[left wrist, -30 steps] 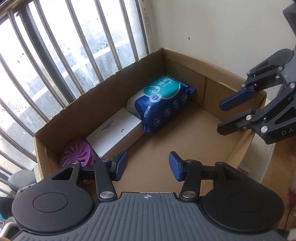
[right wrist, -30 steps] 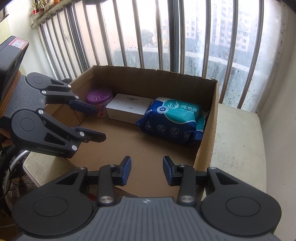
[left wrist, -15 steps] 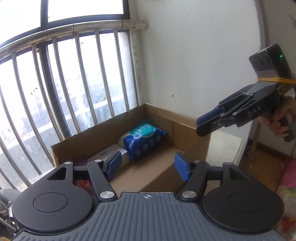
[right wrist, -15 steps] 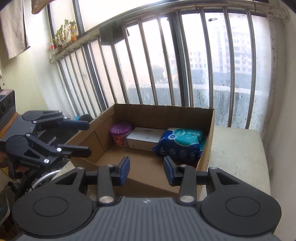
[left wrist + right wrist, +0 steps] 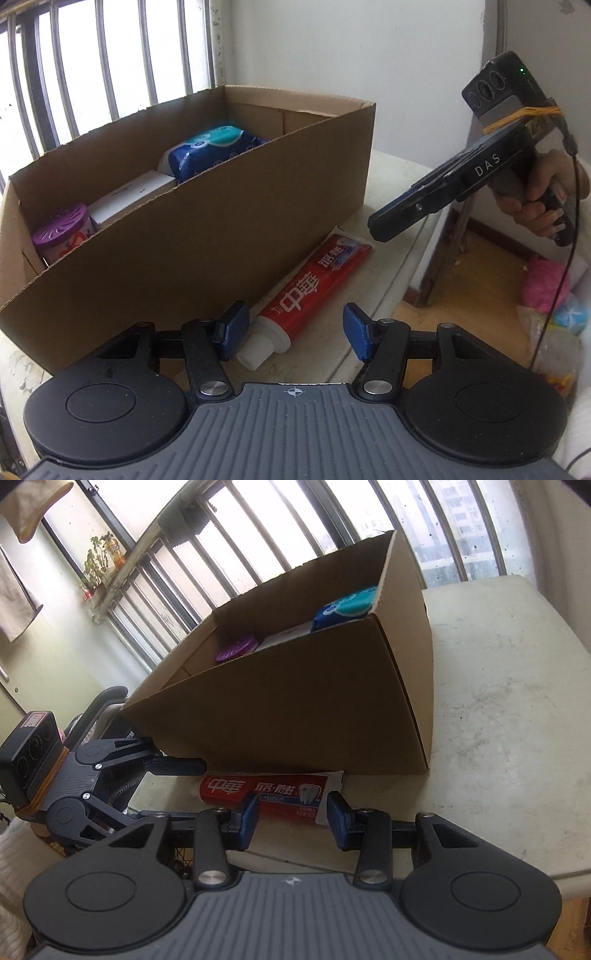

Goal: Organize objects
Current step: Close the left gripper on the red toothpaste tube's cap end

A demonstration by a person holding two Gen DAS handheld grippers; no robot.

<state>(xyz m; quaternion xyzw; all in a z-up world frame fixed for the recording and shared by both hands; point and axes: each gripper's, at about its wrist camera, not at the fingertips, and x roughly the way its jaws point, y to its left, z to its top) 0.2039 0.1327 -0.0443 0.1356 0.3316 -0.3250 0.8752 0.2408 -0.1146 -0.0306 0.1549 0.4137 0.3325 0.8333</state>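
A red toothpaste tube lies on the white table against the front wall of the cardboard box; it also shows in the right wrist view. The box holds a blue wipes pack, a white carton and a purple air freshener. My left gripper is open, low over the tube's cap end. My right gripper is open, with the tube's flat end just beyond its fingertips. The right gripper also shows in the left wrist view.
The white table extends right of the box, with its front edge just under my grippers. Window bars stand behind the box. Coloured bags lie on the floor at right. The left gripper shows at left in the right wrist view.
Both grippers have pulled back out of the box and dropped low in front of it. The toothpaste tube on the table has come into view. Both remain open.
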